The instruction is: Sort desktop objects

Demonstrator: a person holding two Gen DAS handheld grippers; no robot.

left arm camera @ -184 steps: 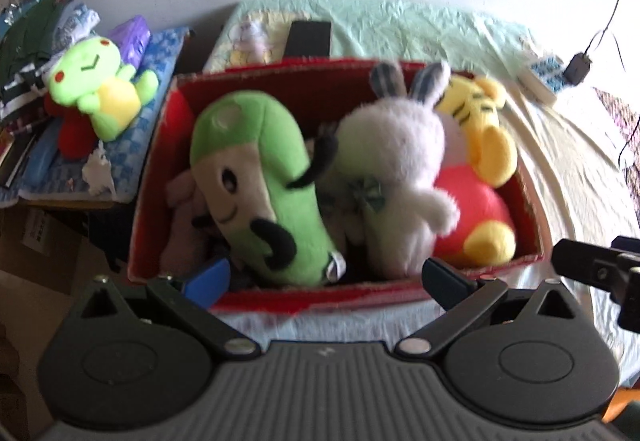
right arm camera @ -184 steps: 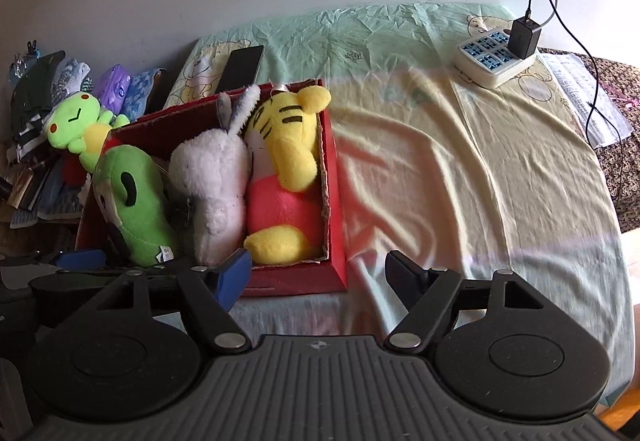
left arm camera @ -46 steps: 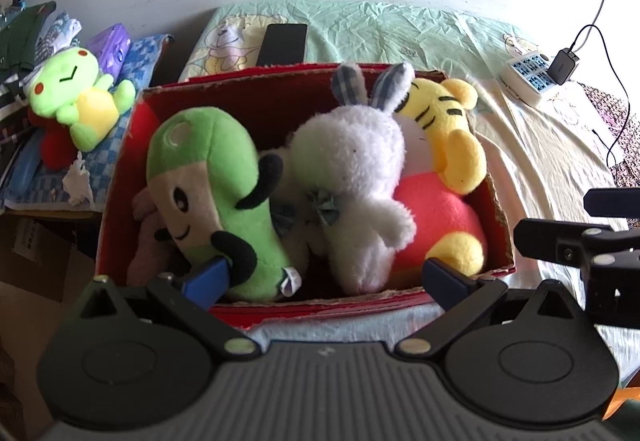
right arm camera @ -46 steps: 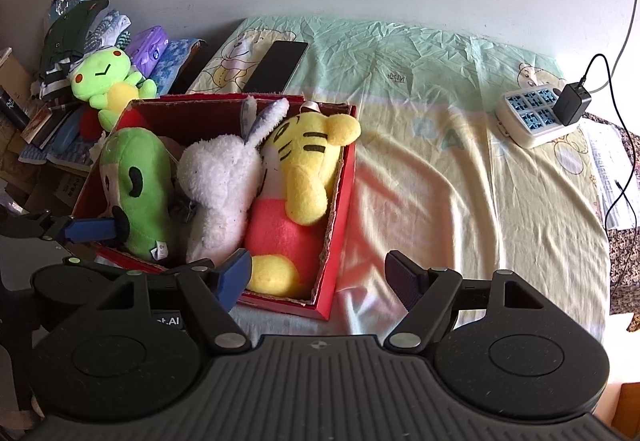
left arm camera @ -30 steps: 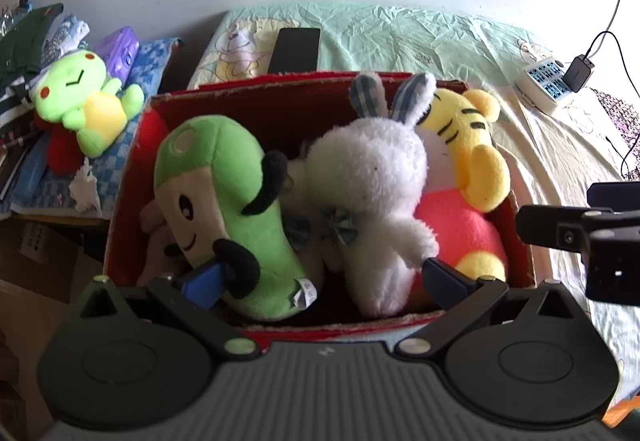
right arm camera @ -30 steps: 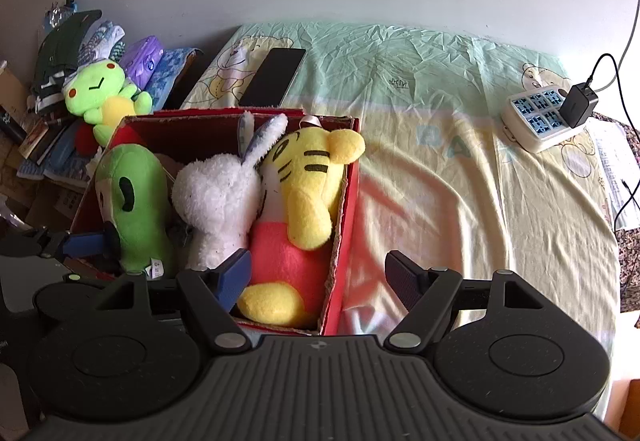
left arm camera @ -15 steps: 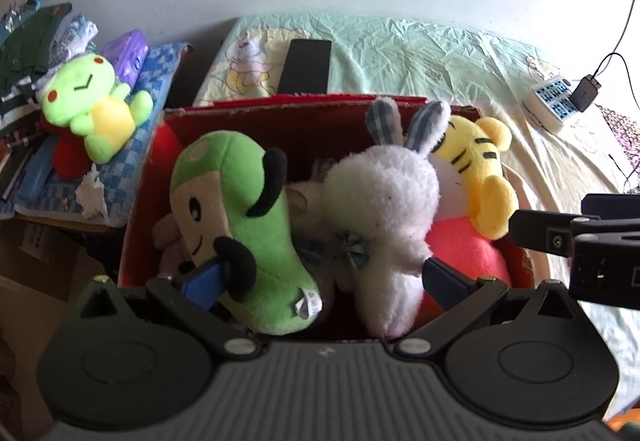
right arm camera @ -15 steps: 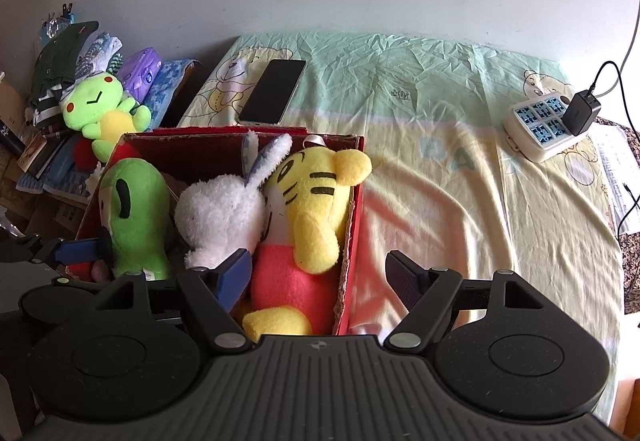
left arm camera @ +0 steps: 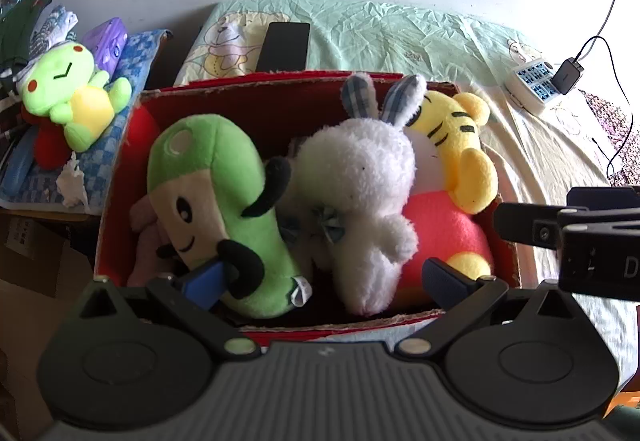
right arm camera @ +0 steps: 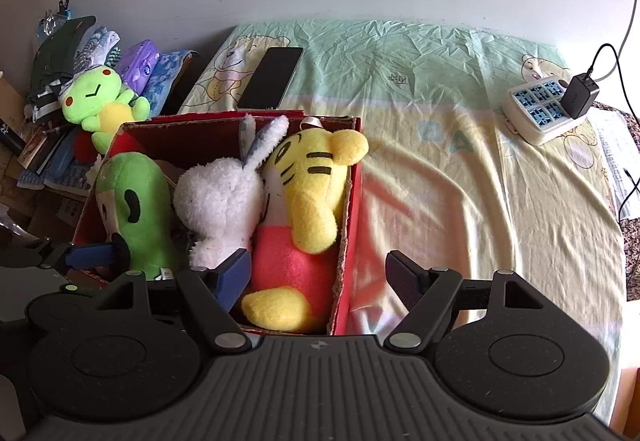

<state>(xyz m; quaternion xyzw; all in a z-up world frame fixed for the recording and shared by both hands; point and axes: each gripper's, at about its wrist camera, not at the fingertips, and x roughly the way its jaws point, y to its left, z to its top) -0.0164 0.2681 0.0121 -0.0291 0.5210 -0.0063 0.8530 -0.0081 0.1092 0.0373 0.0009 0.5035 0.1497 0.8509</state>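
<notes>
Red box (left arm camera: 256, 97) is positioned ahead of both grippers, holding three plush toys. Left gripper (left arm camera: 322, 275) and right gripper (right arm camera: 318, 271) are held spread, nothing pinched.

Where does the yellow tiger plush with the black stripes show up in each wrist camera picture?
Left wrist view: the yellow striped tiger plush lies right of centre, at the right end of the red cardboard box, beside the white bunny plush.
Right wrist view: it sits at centre, against the box's right wall.
Shared landmark: the black phone lies on the sheet behind the box in both views.
</notes>
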